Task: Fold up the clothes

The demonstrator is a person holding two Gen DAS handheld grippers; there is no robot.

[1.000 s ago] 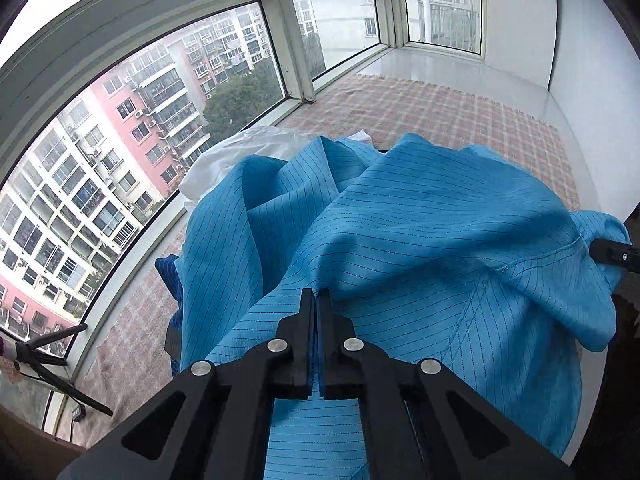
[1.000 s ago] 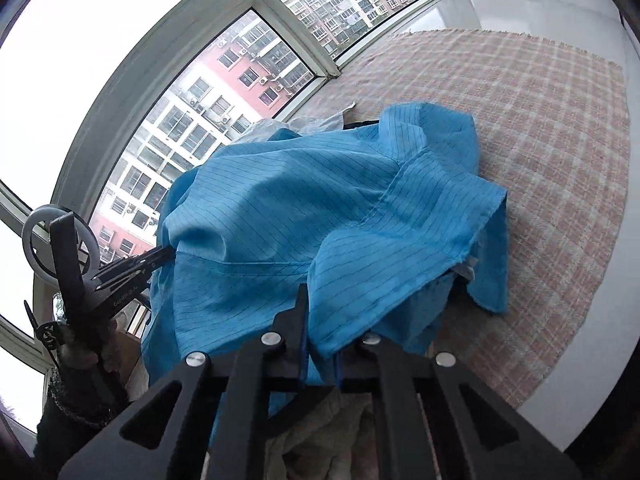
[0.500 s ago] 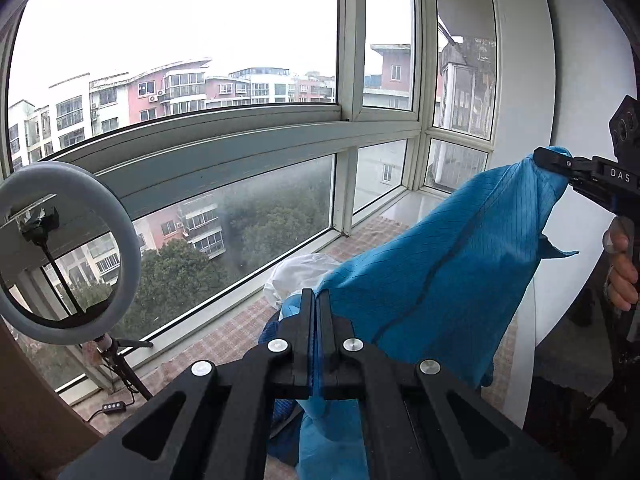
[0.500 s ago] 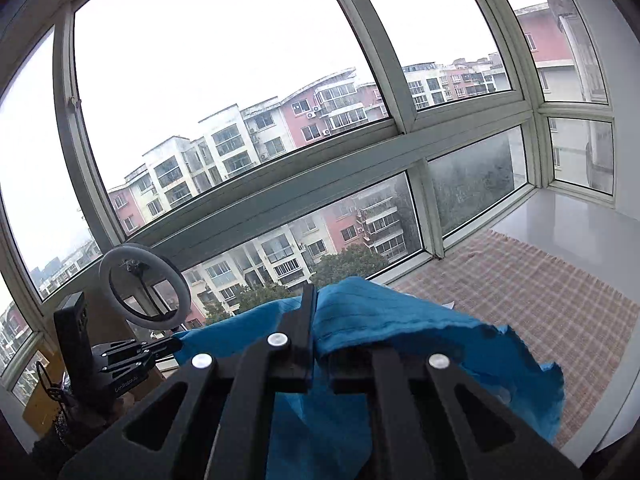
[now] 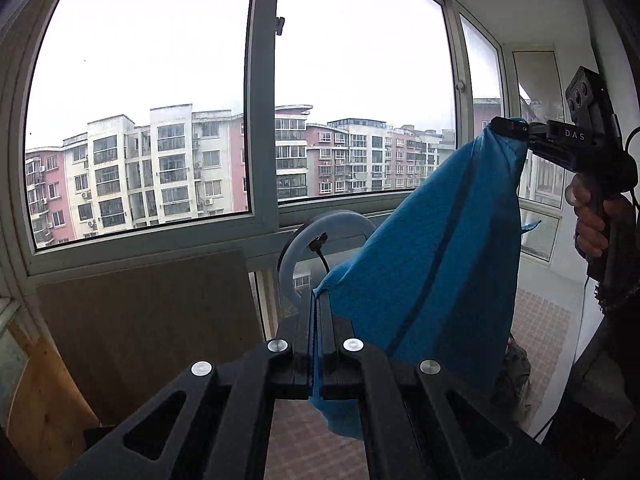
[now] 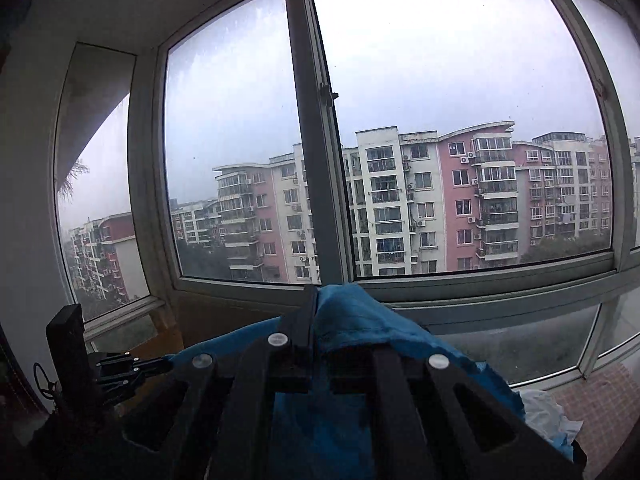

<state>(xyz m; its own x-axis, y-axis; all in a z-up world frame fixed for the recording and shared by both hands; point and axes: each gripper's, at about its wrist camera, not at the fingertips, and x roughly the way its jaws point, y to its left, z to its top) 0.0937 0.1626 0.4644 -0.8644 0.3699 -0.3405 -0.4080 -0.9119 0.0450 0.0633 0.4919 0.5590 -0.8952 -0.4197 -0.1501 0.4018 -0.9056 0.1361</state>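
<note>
A blue striped garment (image 5: 440,264) hangs in the air in front of the window, stretched between both grippers. My left gripper (image 5: 319,300) is shut on one edge of it, with the cloth pinched between the two fingers. In the left wrist view my right gripper (image 5: 500,124) is up at the right, shut on another corner, and a hand (image 5: 592,224) holds its grip. In the right wrist view the blue garment (image 6: 360,320) drapes over my right gripper (image 6: 316,296) and hides the right finger; the left gripper (image 6: 160,364) shows low at the left.
A ring light (image 5: 320,232) on a stand is behind the cloth. A wooden board (image 5: 148,320) leans under the window. A checked cloth covers the surface (image 5: 540,328) below, and a white garment (image 6: 548,420) lies on it. Window frames (image 5: 260,120) are close ahead.
Both grippers have risen from the checked surface and lifted the blue garment off it. The cloth now hangs stretched between them and the views face the window.
</note>
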